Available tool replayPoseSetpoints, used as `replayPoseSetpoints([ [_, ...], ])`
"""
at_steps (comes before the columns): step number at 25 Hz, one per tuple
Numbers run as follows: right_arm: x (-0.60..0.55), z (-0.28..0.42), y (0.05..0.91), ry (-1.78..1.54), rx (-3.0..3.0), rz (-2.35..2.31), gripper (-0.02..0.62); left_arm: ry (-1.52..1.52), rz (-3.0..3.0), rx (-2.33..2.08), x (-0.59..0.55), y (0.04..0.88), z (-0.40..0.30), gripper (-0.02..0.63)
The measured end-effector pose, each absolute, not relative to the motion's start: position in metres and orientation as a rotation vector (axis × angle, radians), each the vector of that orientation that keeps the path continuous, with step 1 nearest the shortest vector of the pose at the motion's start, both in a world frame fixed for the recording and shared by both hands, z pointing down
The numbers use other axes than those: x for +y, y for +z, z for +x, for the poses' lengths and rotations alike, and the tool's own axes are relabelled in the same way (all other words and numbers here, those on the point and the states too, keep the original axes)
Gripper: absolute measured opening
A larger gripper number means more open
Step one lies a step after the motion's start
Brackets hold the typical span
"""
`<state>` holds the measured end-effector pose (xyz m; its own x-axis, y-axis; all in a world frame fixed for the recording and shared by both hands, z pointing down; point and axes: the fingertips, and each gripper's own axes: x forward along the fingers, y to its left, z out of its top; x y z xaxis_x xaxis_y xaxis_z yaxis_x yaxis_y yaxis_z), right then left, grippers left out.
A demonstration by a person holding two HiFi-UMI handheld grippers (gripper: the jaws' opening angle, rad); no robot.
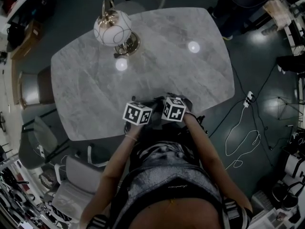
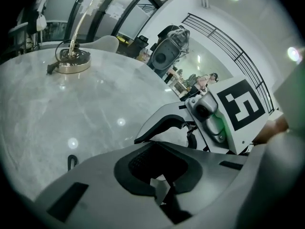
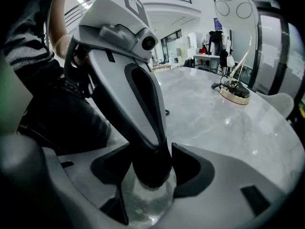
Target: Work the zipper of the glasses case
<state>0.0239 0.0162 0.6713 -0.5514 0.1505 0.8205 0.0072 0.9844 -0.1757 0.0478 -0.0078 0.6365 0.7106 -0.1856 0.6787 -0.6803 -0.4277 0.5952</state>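
Two tools cross at the grey marble desk's near edge: your right tool grips what looks like a mottled grey glasses case. Your left tool, pinched shut on a pale tab, meets the case from directly above.

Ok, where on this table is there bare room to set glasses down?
Bare marble lies right of the lamp and along the left side of the table. Crowded at the near edge, where left gripper and right gripper meet.
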Motion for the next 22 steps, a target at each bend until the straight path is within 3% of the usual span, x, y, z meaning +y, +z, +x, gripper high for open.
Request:
replayPoseSetpoints([
  [10, 0.011, 0.038, 0.663, 0.286, -2.183, -0.083, 0.308, 0.515, 2.006, -0.634, -0.009, 0.625, 0.038, 0.006],
  [22, -0.011, 0.048, 0.627, 0.219, -2.299, -0.027, 0.31, -0.018, 2.201, -0.485, -0.019, 0.572, 0.019, 0.008],
])
